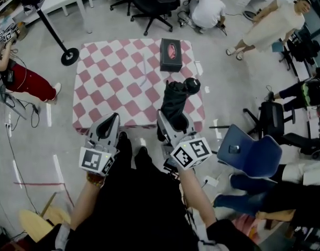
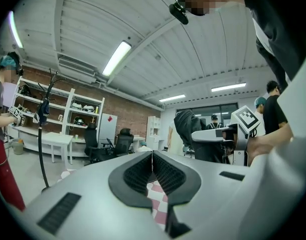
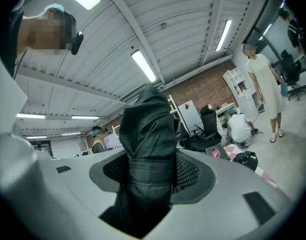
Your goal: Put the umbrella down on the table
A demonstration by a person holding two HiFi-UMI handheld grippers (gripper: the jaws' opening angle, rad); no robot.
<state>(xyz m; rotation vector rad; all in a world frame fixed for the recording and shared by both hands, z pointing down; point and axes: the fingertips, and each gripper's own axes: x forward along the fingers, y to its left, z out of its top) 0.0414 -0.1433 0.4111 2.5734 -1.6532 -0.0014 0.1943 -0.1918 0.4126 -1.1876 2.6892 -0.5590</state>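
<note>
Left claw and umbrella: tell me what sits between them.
Nothing: in the head view, only bare checkered tablecloth lies between the left claw and the umbrella gripped by the right claw.

One umbrella (image 1: pixel 174 102): black, compact folding type, its fabric bunching loosely and a band wrapping round its middle. It is sitting clamped between the jaws of the right gripper (image 1: pixel 166 120) and rising out of them, with its rounded end pointing toward the upper right of the head view. It is showing at centre frame, over the lower right part of the table.

One table (image 1: pixel 112 82): wearing a pink-and-white checked cloth and occupying the upper centre of the head view.
</note>
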